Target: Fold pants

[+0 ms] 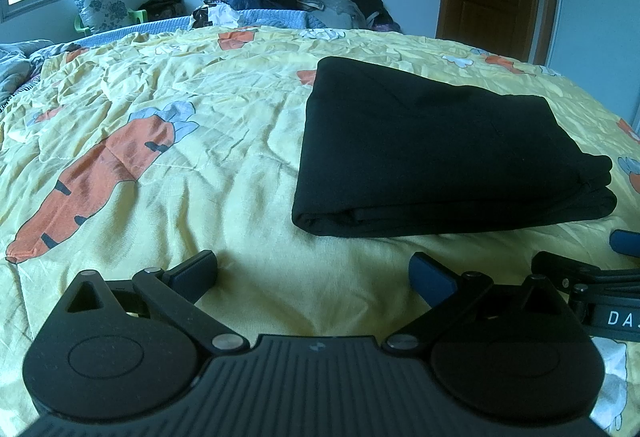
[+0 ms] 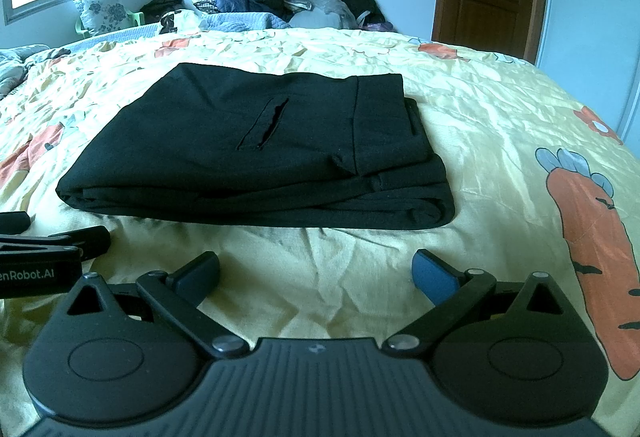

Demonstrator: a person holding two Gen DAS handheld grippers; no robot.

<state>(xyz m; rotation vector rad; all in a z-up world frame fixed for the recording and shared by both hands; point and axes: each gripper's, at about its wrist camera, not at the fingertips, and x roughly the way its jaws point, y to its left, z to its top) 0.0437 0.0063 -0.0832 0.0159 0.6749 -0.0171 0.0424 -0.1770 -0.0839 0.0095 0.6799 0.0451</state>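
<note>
Pants [image 2: 256, 153] lie folded in a compact stack mid-frame on the bed [image 2: 500, 109]; left claw [image 1: 312, 273] and right claw [image 2: 316, 273] both spread, empty; task looks done.

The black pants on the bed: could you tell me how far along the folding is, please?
Done, by the look of it: the black pants lie on the yellow carrot-print bedspread as a compact stack of layers, pocket slit on top. In hand: nothing; the left gripper and right gripper are both open, short of the pants. Left: at most squaring the slightly uneven right-hand edges.
</note>
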